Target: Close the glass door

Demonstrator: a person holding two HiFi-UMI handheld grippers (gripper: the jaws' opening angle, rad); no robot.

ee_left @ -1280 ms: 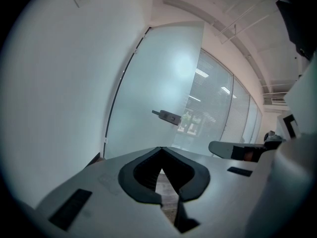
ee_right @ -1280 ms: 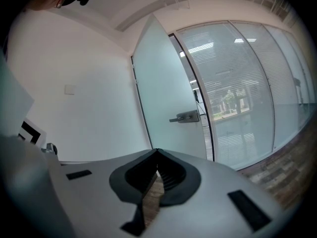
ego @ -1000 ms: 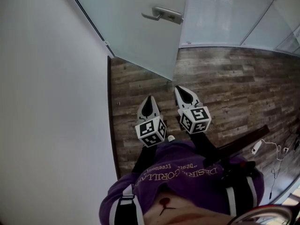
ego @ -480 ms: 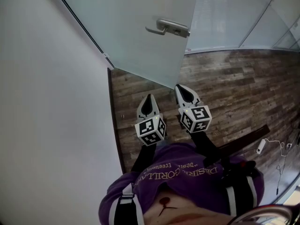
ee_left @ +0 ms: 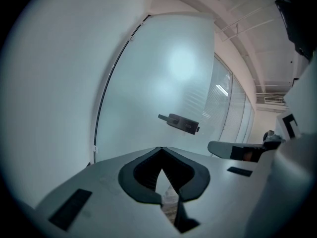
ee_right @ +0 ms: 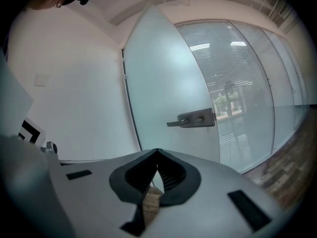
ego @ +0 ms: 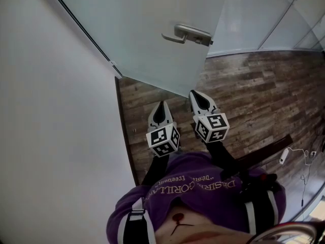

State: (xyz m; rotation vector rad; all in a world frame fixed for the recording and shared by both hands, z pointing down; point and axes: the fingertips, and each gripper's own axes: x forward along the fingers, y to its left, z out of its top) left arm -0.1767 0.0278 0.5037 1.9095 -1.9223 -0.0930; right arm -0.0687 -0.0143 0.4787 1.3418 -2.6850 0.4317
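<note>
Now the left tongs (ego: pixel 161 105) and right tongs (ego: pixel 196 93), both clenched on nothing, have drawn closer to the open glass door (ego: pixel 152 39), its handle (ego: pixel 189 34) untouched, so closing awaits.

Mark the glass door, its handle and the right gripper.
glass door (ego: pixel 142 29), head view, bare frosted panel left of the handle.
door handle (ego: pixel 190 33), head view, metal plate where the lever joins.
right gripper (ego: pixel 194 93), head view, tip where its shut fingers meet.
</note>
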